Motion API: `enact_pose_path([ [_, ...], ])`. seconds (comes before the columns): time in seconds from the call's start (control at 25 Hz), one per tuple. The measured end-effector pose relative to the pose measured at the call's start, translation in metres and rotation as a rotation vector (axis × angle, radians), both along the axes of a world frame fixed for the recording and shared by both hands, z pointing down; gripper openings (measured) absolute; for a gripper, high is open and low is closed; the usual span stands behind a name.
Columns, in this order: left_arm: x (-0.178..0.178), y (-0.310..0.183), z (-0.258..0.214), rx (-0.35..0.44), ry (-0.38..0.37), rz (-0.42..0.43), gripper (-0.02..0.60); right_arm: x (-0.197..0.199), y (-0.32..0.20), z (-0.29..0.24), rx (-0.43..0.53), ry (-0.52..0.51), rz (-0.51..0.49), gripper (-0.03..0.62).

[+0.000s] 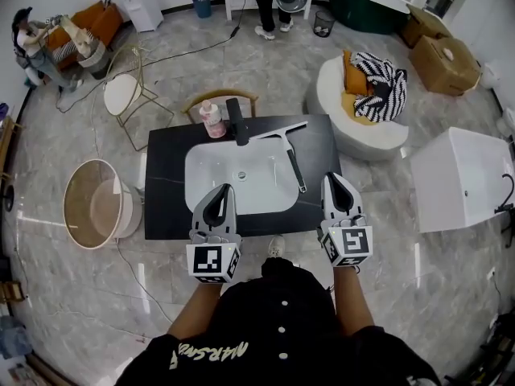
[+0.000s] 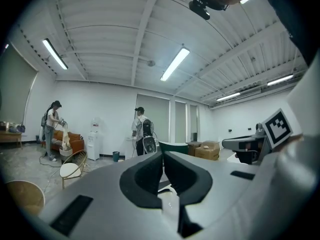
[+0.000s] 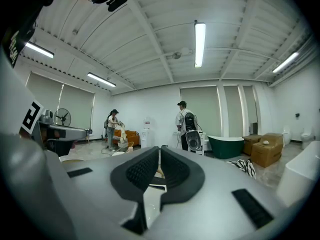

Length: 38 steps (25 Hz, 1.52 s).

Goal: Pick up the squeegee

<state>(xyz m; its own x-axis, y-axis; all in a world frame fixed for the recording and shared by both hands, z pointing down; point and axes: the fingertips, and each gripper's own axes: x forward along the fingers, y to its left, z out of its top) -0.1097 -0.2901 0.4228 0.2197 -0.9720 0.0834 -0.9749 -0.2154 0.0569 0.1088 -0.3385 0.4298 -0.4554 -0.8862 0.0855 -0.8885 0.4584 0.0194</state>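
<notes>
The left gripper (image 1: 222, 190) is held level, its jaws pressed together with nothing caught between them, at the near left edge of the white basin (image 1: 205, 175). The right gripper (image 1: 334, 178) is likewise closed and empty, just off the basin's near right corner. A black-and-white square marker is carried on each gripper's cube; no readable text is borne there. The squeegee (image 1: 294, 163) is laid flat at the basin's right side, its blade by the far right corner and its dark handle stretched along the right rim, untouched by either gripper. A black faucet (image 1: 238, 121) and a pink bottle (image 1: 212, 119) are stood at the basin's far edge. White lettering (image 1: 211, 352) is printed on the person's black sleeve, but cannot be read with certainty.
</notes>
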Motion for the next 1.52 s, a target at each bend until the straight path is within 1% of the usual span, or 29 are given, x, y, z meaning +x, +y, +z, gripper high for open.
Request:
enact_pose_path([
  [0.12,0.004,-0.022,0.002,0.001,-0.001,-0.021,0.018,0.004,-0.027,0.005,-0.007,0.011,-0.018,-0.003],
  [0.28,0.011,-0.047,0.002,0.008,-0.005,-0.040,0.018,0.011,-0.054,0.006,-0.005,0.002,-0.027,-0.003],
  [0.44,0.015,-0.062,0.004,0.000,-0.002,-0.058,0.018,0.013,-0.074,0.007,-0.010,0.002,-0.046,-0.003],
  [0.64,0.007,-0.070,0.009,-0.027,0.002,-0.075,0.018,0.000,-0.083,0.011,-0.033,0.010,-0.070,-0.003],
  [0.76,0.005,-0.075,0.012,-0.033,0.002,-0.059,0.018,-0.006,-0.086,0.017,-0.043,0.019,-0.068,-0.003],
  [1.0,0.004,-0.087,0.014,-0.040,0.000,0.004,0.018,-0.018,-0.092,0.024,-0.065,0.048,-0.044,-0.003],
  [1.12,0.000,-0.094,0.017,-0.048,0.005,0.016,0.018,-0.024,-0.098,0.030,-0.081,0.062,-0.036,-0.003],
  [1.32,-0.005,-0.103,0.024,-0.081,0.022,0.041,0.018,-0.037,-0.109,0.057,-0.154,0.100,-0.048,-0.002],
  [1.44,-0.003,-0.109,0.034,-0.097,0.033,0.059,0.018,-0.044,-0.119,0.085,-0.201,0.162,-0.066,0.001],
  [1.52,-0.002,-0.114,0.045,-0.112,0.044,0.065,0.018,-0.049,-0.126,0.108,-0.240,0.204,-0.080,0.021],
])
